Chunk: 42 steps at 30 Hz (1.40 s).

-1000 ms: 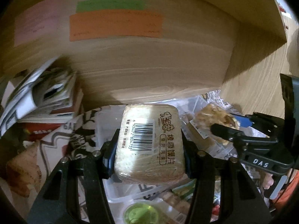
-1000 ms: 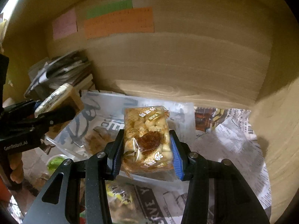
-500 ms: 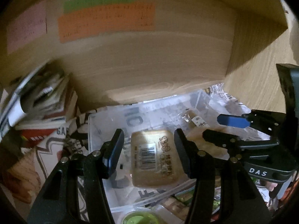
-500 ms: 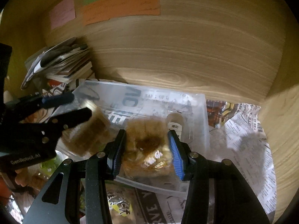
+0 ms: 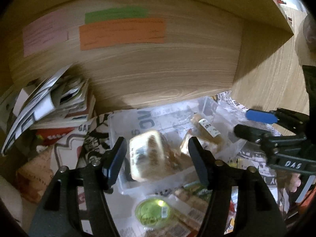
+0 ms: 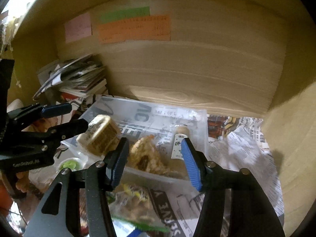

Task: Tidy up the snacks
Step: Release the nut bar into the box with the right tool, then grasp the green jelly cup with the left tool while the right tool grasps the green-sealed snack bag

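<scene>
Both grippers spread wide and empty over a clear plastic bin [image 6: 197, 118] on newspaper inside a wooden cubby. Left gripper [image 5: 156, 150] parted well past the width of the barcode cracker pack [image 5: 147, 158], no pad touching it. Right gripper [image 6: 154, 154] equally wide, hovering above the brown nut-brittle pack [image 6: 148, 156].

3 snacks in the bin: cracker pack at the left end, brittle pack in the middle, a narrow wrapped bar [image 6: 180, 144] against the right wall. Outside it, at the near edge, a green-lidded cup [image 5: 153, 212] and more loose packets [image 6: 134, 199].

Cracker pack tipped up on 1 edge, leaning on the bin's left rim rather than lying flat; likely to topple either way, hard to say which. Long axis roughly front to back in the left view, barcode face turned toward the camera. Narrow bar's long axis also toward the back wall, label up.

Handling, as a judgement: light, film-wrapped, slippery on the outside, brittle within, so only modest squeeze. Best hold across the short width, pads on the 2 long sides near mid-length, not on the crimped ends. Brittle pack lumpier and softer in outline, orientation blurred and not readable.
</scene>
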Available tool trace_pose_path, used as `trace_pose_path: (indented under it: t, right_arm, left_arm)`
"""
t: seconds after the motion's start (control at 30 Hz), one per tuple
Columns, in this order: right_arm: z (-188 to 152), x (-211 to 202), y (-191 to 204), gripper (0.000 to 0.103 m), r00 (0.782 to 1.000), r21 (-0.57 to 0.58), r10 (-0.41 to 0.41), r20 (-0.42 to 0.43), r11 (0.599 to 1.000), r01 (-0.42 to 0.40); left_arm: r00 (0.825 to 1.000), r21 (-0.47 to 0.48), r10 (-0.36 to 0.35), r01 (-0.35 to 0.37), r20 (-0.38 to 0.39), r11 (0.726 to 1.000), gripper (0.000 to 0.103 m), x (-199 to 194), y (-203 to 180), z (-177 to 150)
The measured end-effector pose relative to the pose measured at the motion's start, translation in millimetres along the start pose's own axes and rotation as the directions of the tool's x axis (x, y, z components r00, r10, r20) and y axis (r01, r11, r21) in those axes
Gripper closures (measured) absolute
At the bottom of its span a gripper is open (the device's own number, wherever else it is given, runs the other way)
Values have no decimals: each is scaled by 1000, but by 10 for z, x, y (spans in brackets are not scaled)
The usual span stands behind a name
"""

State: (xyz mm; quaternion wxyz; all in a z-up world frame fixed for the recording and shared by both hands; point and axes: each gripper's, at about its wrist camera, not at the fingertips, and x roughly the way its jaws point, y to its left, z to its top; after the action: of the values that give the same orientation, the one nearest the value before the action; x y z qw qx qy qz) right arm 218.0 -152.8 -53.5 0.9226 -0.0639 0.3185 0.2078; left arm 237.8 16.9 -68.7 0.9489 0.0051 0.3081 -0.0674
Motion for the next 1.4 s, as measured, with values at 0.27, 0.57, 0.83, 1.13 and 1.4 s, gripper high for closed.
trace_pose_path:
  t: [0.27, 0.57, 0.83, 1.13, 1.4]
  right_arm:
    - [-164, -206, -8, 38, 1000, 5, -12, 4, 1000, 12]
    - [-403, -169, 53, 29, 998, 40, 33, -55, 999, -31]
    - [-523, -125, 88, 19, 997, 81, 52, -62, 996, -47]
    - [-538, -164, 145, 7, 998, 47, 22, -52, 999, -19]
    - [-604, 109, 140, 6, 993, 46, 19, -119, 999, -13]
  left_arm:
    - [999, -34, 22, -23, -41, 999, 35, -128, 148, -264]
    - [993, -64, -2, -6, -121, 998, 33, -97, 247, -607]
    - [984, -80, -40, 26, -176, 996, 33, 3, 224, -835]
    - [977, -107, -93, 73, -194, 992, 30, 176, 195, -817]
    - [974, -104, -117, 98, -193, 990, 29, 255, 132, -805]
